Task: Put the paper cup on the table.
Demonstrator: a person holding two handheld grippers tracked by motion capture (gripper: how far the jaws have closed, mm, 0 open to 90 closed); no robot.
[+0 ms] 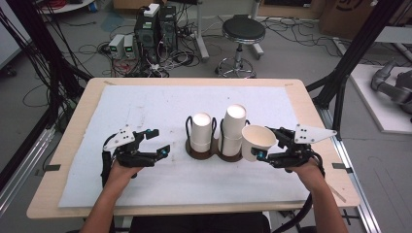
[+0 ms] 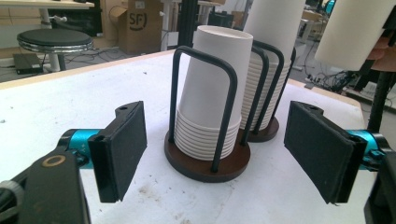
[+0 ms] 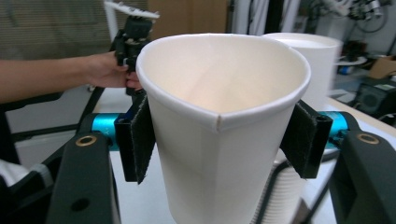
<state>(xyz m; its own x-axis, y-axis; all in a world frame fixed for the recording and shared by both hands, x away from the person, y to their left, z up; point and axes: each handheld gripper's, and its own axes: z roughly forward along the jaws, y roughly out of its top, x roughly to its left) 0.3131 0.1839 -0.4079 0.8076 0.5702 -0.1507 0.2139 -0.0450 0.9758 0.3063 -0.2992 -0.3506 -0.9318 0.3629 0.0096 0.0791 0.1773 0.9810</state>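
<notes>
Clearly the right hand-held gripper [image 3: 219, 140] was pinching a single paper cup [image 3: 219, 121] across its side walls, mouth tipped toward the camera, held just right of the taller cup stack [image 1: 233, 128]. The rim had already squashed to a teardrop, so the cup looked light, thin and easily crushed; a gentle hold lower on the wall, where it is stiffer, seemed wiser. The left hand-held gripper [image 1: 145, 143] stood spread and empty, facing the shorter cup stack [image 2: 208, 98] in its wire holder [image 2: 205, 161]. Open room lay right of the holder and toward the bench [image 1: 311, 116] edge, while the wire loops crowded the stacks
</notes>
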